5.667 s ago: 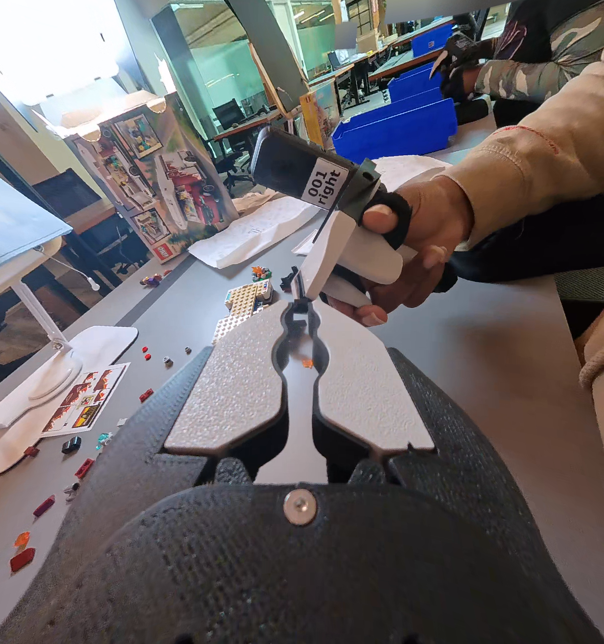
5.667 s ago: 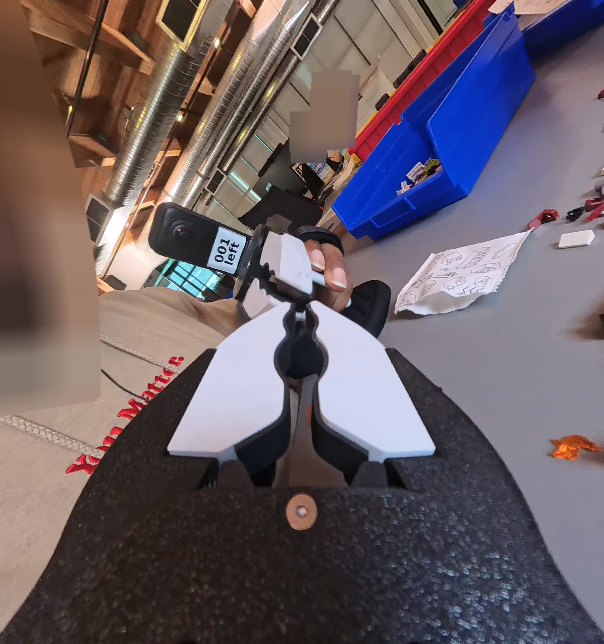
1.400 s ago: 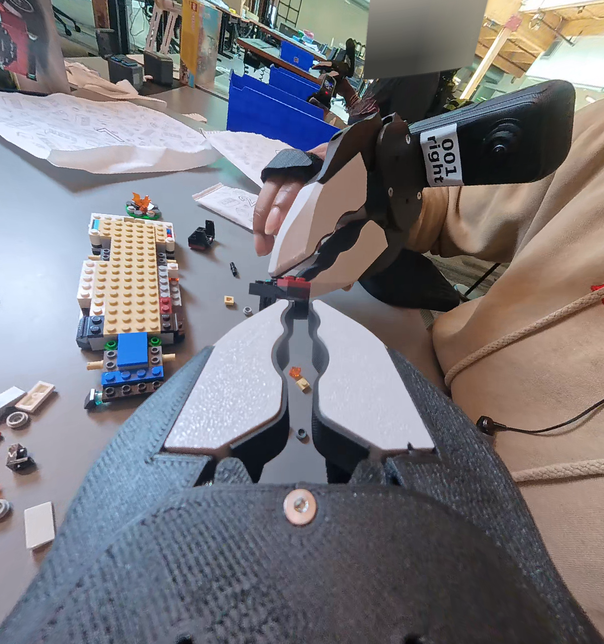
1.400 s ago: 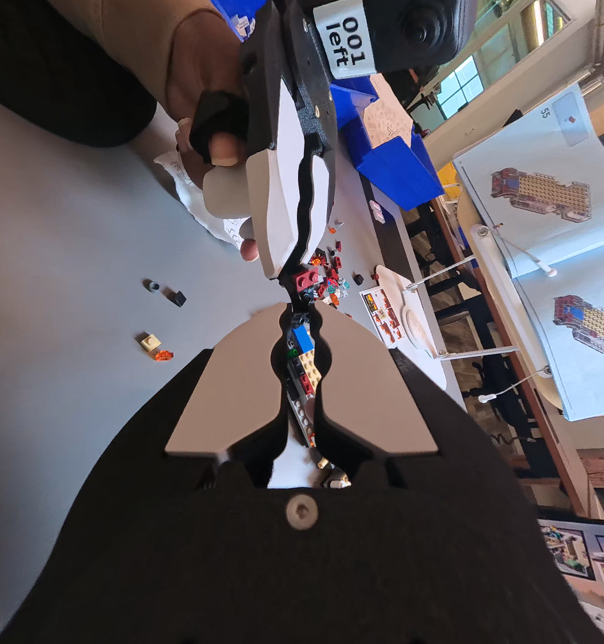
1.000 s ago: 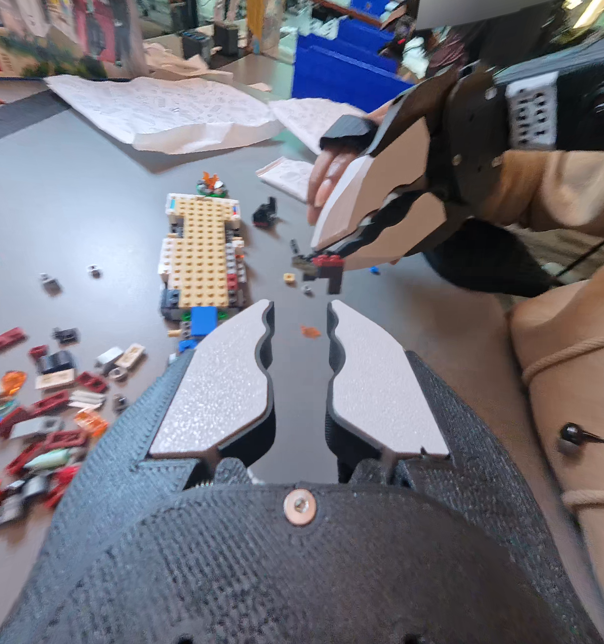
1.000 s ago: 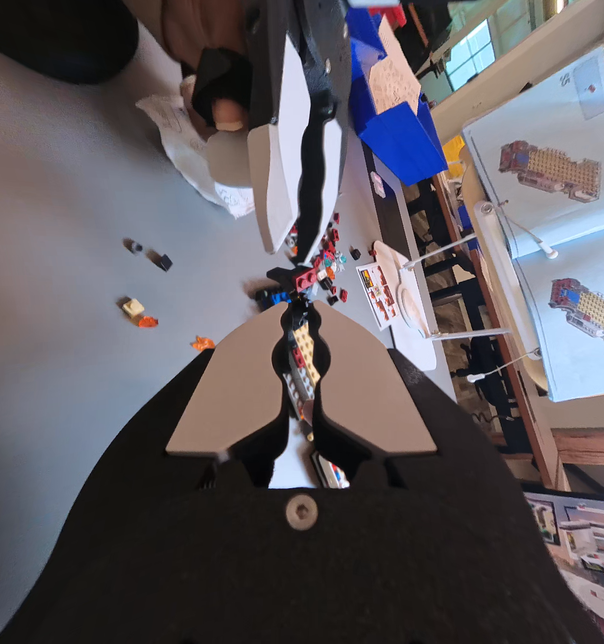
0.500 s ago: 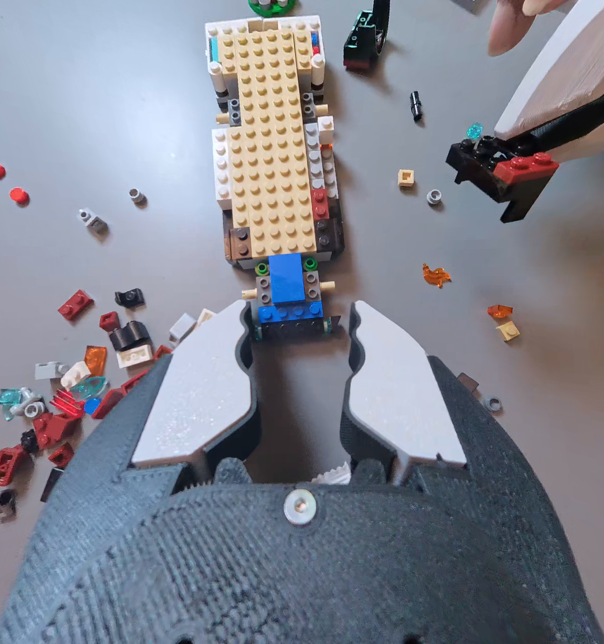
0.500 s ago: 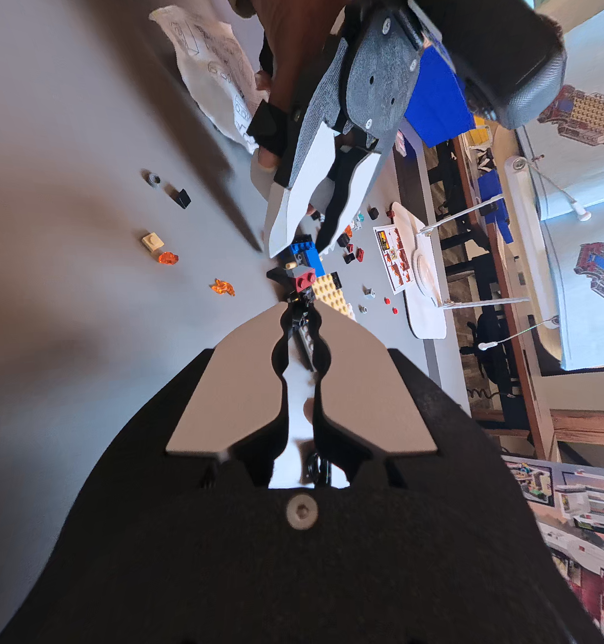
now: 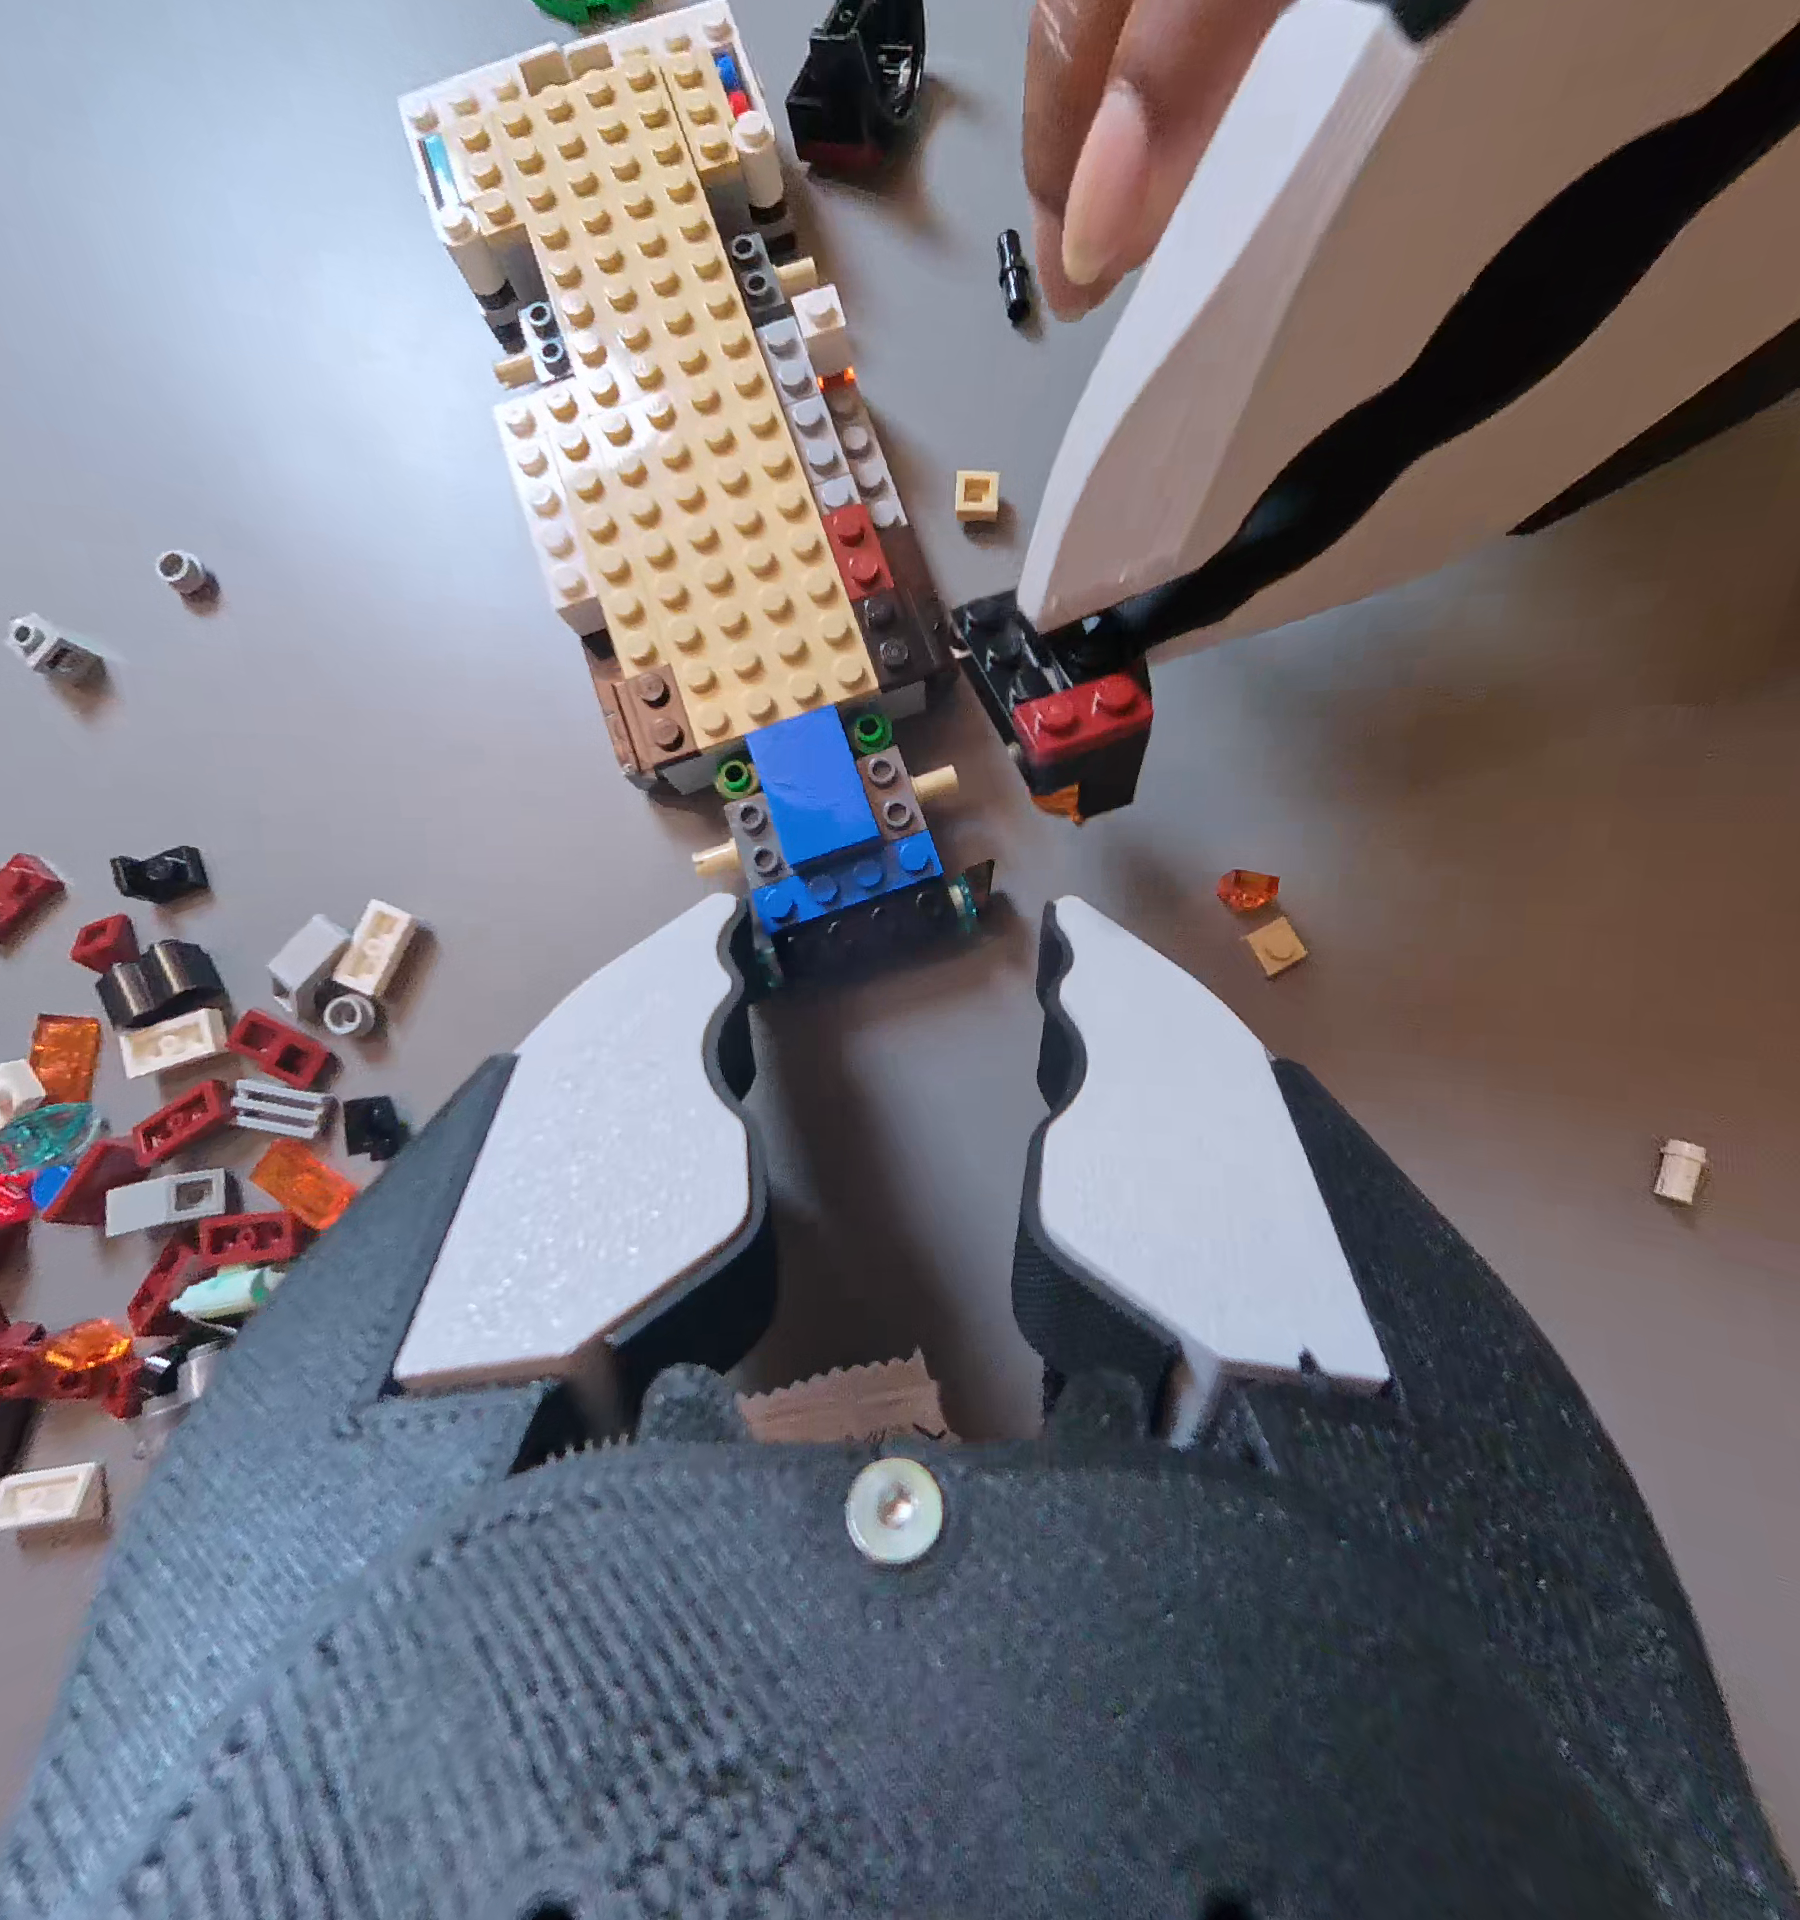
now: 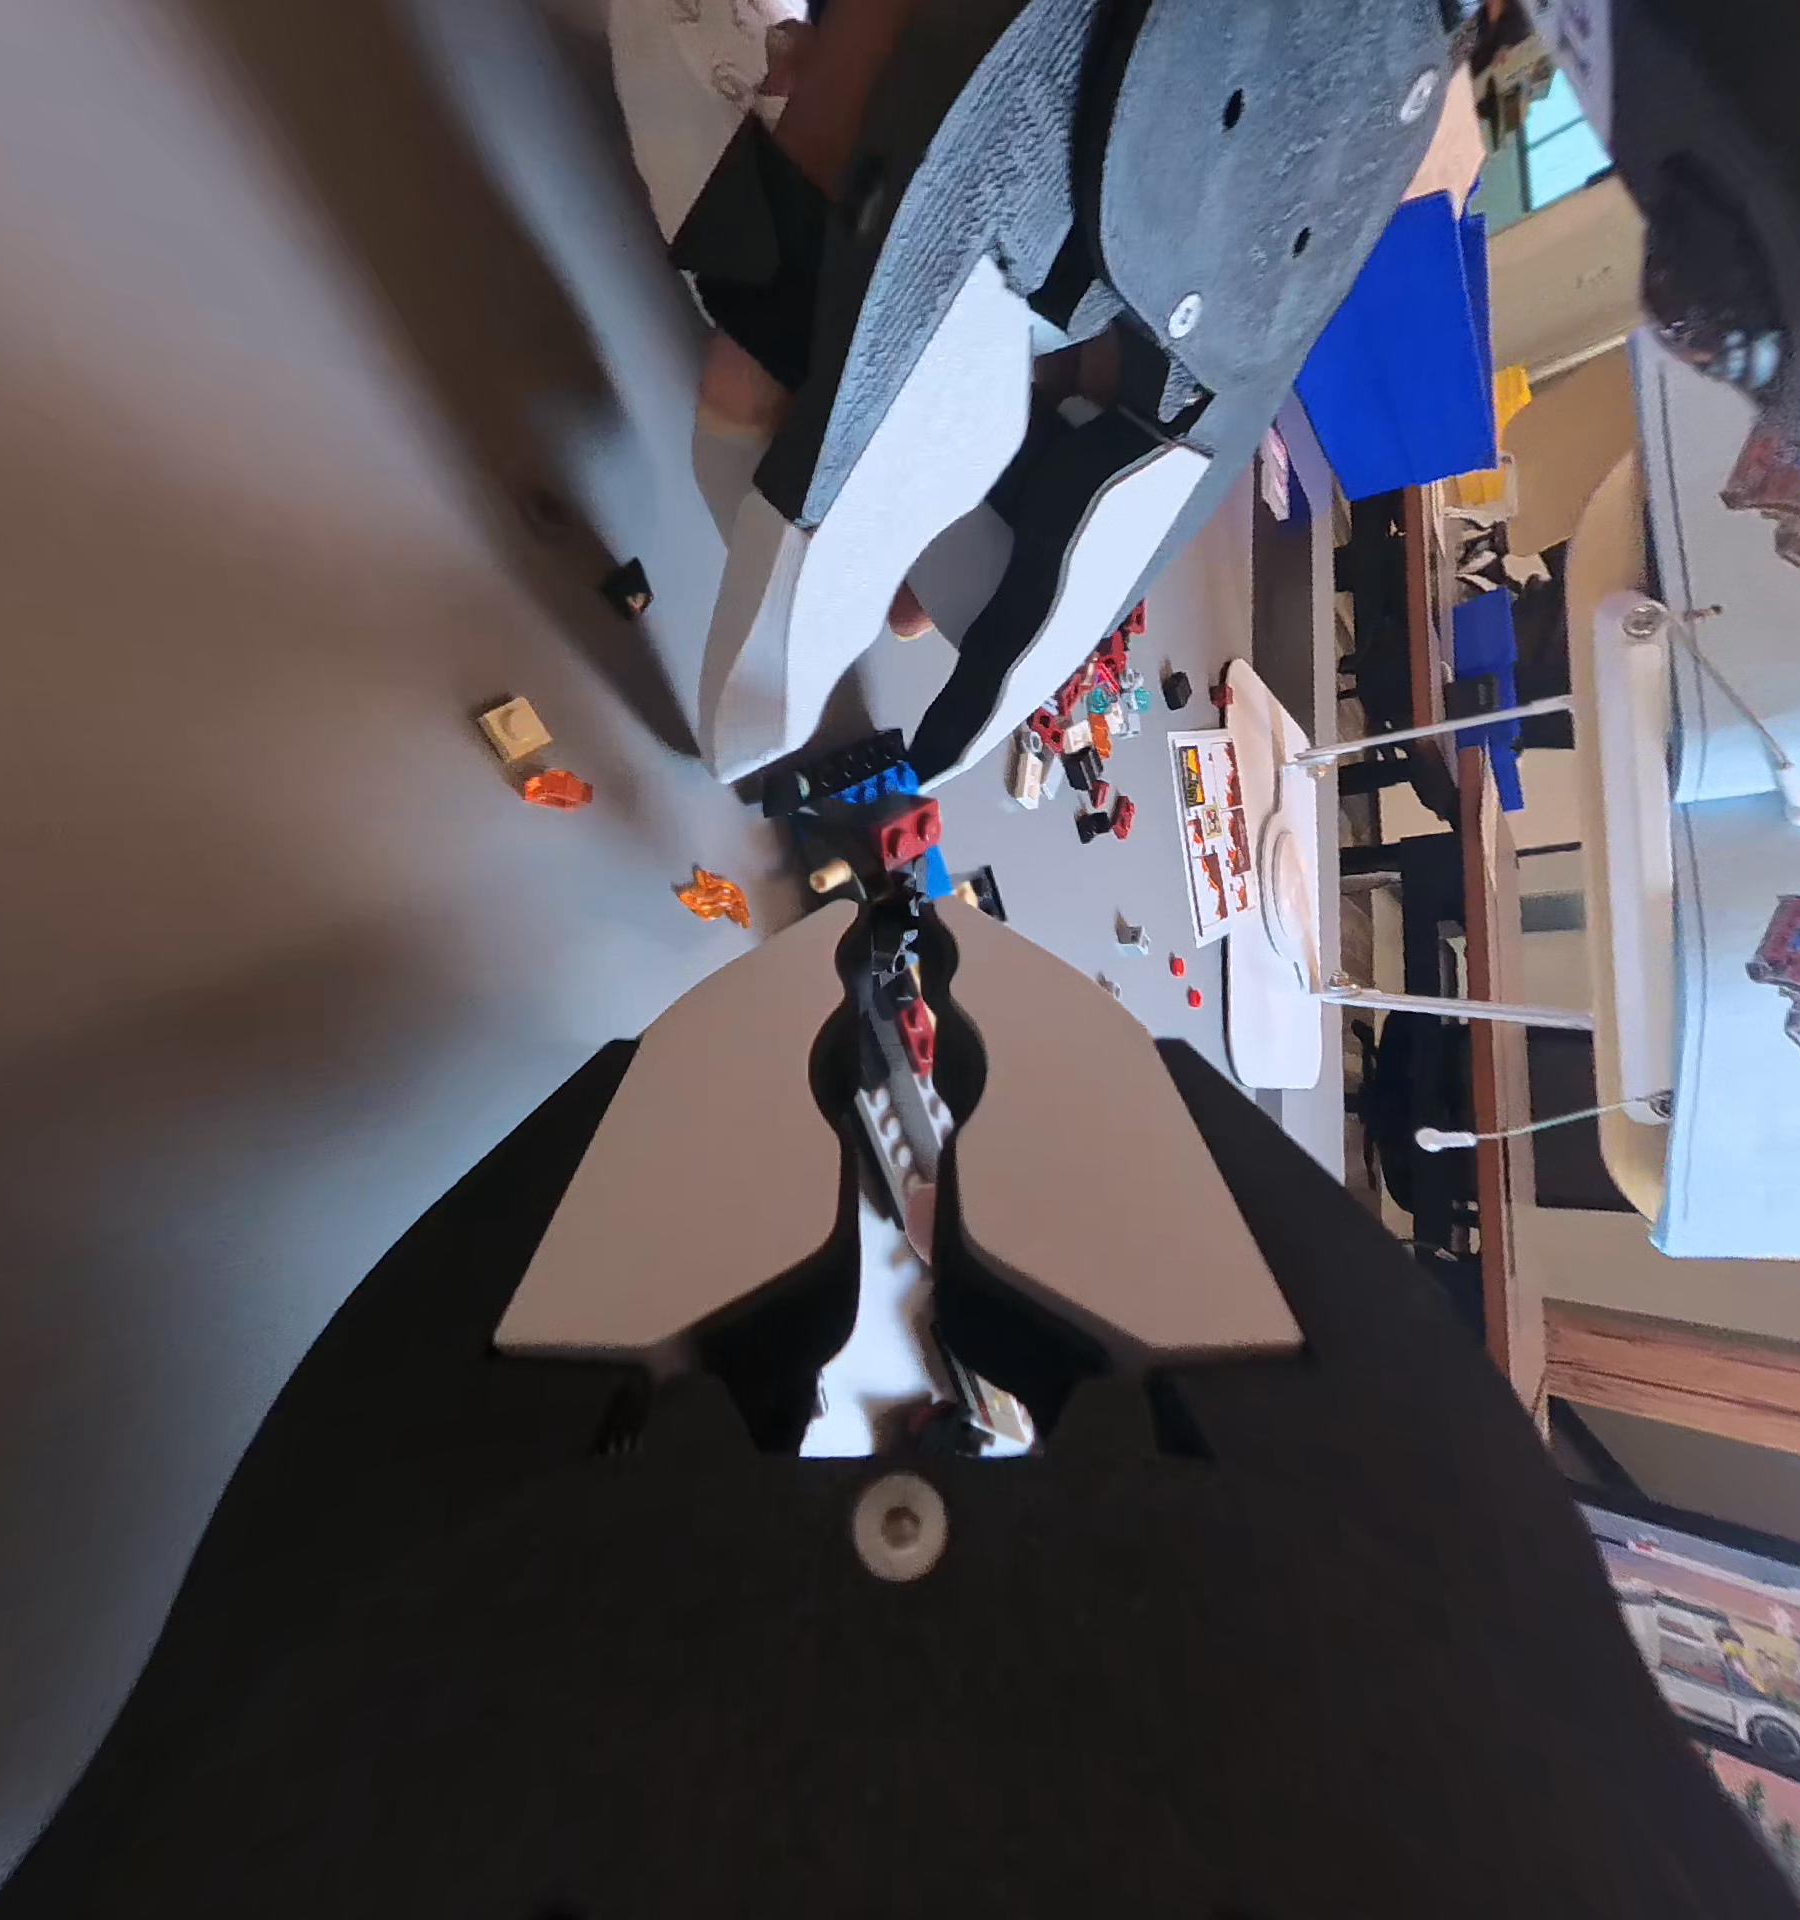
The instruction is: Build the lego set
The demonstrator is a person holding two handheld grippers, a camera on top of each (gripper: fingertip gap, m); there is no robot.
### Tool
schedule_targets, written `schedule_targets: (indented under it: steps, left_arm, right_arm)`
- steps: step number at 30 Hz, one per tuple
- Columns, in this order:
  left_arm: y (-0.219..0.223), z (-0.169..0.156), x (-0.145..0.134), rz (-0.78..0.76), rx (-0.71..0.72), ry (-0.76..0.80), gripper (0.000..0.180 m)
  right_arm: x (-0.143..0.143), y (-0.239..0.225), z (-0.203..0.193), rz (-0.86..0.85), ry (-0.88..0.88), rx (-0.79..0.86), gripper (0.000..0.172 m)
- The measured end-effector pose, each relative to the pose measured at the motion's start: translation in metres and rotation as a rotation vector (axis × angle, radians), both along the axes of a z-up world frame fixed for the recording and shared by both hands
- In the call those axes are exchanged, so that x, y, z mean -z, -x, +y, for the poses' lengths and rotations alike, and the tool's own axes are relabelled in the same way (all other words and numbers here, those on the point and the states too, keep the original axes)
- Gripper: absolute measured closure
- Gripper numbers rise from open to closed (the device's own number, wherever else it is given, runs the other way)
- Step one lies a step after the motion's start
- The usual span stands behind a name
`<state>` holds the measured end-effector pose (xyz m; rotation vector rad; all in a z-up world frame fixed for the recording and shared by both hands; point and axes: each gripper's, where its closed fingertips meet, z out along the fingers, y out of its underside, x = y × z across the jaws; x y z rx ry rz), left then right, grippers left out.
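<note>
In the left wrist view the left gripper [image 9: 891, 925] hovers with fingers apart around the blue-and-black end of a tan brick model [image 9: 667, 416] on the tabletop [image 9: 252, 312], its pads not pressing; the model looks light, rigid and apt to snap apart, best held across its long sides. In the right wrist view the right gripper [image 10: 901, 914] has its fingers clamped on a small black-and-red brick piece [image 10: 906, 831], just beside that end

The left gripper [image 9: 891, 920] pointed steeply down over the bench, its white jaws spread wide with nothing pressed between them. The right gripper [image 9: 1078, 629] reached in from the right, jaws nearly closed and pinching a small black-and-dark-red brick assembly [image 9: 1067, 707]. A hand's fingers [image 9: 1088, 135] curled beside it.
</note>
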<state>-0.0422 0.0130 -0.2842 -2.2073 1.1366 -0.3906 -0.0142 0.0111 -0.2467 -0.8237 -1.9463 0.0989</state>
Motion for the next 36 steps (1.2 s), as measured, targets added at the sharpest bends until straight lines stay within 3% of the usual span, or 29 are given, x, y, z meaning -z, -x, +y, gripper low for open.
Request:
schedule_targets:
  steps: [6,36]
  left_arm:
    - [0.0,0.0,0.002,-0.03,0.001,0.007,0.139]
    - [-0.002,-0.007,-0.001,-0.101,0.045,0.011,0.137]
  right_arm:
    - [0.009,0.009,-0.002,-0.062,-0.044,-0.023,0.164]
    - [0.016,0.01,0.01,-0.246,-0.28,-0.093,0.165]
